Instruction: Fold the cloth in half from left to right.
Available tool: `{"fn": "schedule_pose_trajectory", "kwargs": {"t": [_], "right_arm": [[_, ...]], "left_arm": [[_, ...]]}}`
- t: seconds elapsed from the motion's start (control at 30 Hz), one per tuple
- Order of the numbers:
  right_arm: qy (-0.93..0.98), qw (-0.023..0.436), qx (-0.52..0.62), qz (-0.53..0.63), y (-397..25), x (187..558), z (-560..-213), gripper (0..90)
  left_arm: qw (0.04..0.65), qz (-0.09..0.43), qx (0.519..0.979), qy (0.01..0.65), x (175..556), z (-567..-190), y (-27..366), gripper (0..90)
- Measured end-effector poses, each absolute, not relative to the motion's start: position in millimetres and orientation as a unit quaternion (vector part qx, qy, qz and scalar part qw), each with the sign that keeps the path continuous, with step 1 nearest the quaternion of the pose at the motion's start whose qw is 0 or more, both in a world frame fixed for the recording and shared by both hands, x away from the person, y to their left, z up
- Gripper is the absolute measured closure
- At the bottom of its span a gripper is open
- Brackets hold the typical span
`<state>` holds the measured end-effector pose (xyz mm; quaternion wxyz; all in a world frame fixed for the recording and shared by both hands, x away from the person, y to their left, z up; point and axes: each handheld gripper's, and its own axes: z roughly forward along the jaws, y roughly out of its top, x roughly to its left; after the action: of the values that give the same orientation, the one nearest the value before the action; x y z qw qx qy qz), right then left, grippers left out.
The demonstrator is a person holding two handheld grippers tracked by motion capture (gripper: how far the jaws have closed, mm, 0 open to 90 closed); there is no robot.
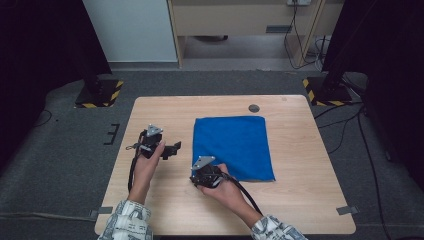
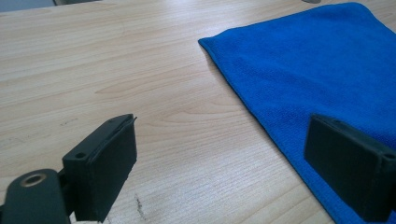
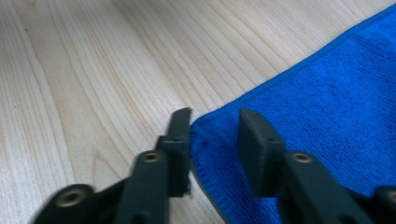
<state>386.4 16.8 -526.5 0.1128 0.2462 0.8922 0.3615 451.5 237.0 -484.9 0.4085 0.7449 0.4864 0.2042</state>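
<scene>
You're at the grab step: right tongs (image 3: pixel 212 126) part-spread straddling the 7 o'clock corner of the blue cloth (image 1: pixel 233 145) lying flat mid-table (image 1: pixel 165 112), left tongs (image 2: pixel 219 158) spread wide at its 9 o'clock edge; next, pinch.

Light wood table (image 1: pixel 290 200), grain running lengthwise, small dark round cap (image 1: pixel 254 108) set near far edge. Grey tape tabs (image 1: pixel 347 210) at near corners. Grey carpet floor (image 1: pixel 60 165) all around. Two black stand bases with yellow-black hazard stripes: one far left (image 1: pixel 100 93), one far right (image 1: pixel 324 91). Black curtains (image 1: pixel 40 45) on both sides. Pale wooden cabinet (image 1: pixel 240 20) behind, white panel (image 1: pixel 130 30) to its left. Black cables (image 1: pixel 350 125) trailing over floor on right. Small black bracket (image 1: pixel 113 133) on carpet just left of table.
</scene>
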Motion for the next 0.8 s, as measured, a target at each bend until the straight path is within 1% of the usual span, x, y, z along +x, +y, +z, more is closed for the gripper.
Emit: {"fn": "schedule_pose_trajectory", "kwargs": {"t": [0.17, 0.23, 0.33, 0.43, 0.53, 0.6, 0.63, 0.67, 0.8], "right_arm": [[0.889, 0.111, 0.257, 0.362, 14.2, 389.7, -526.4, 84.6], [0.885, 0.105, 0.265, 0.368, 12.1, 391.8, -527.1, 87.2], [0.88, 0.085, 0.276, 0.378, 10.2, 391.9, -527.5, 87.9], [0.878, 0.078, 0.273, 0.385, 11.5, 387.5, -526.7, 88.1], [0.876, 0.074, 0.268, 0.394, 15.3, 381.8, -522.6, 88.1], [0.876, 0.071, 0.263, 0.398, 18.5, 377.8, -519.9, 88.1], [0.876, 0.07, 0.262, 0.398, 20.1, 375.5, -518.8, 88.1], [0.876, 0.068, 0.26, 0.401, 21.5, 373.2, -518.1, 88.1], [0.874, 0.063, 0.256, 0.407, 26.2, 364.4, -515.8, 88.1]], "left_arm": [[0.411, 0.199, 0.747, 0.482, 451.4, -484.5, 234.8, 9.0], [0.413, 0.195, 0.748, 0.481, 451.7, -484.5, 233.6, 9.0], [0.413, 0.193, 0.75, 0.479, 452.6, -484.4, 230.7, 9.3], [0.412, 0.19, 0.754, 0.476, 455.3, -482.8, 227.7, 10.0], [0.413, 0.187, 0.758, 0.469, 461.2, -480.6, 223.7, 13.4], [0.417, 0.184, 0.758, 0.467, 468.1, -478.8, 221.2, 13.5], [0.418, 0.184, 0.758, 0.465, 471.7, -478.4, 219.4, 15.3], [0.415, 0.185, 0.764, 0.459, 475.3, -478.1, 217.3, 19.0], [0.393, 0.188, 0.783, 0.444, 492.7, -478.9, 208.8, 22.7]]}}
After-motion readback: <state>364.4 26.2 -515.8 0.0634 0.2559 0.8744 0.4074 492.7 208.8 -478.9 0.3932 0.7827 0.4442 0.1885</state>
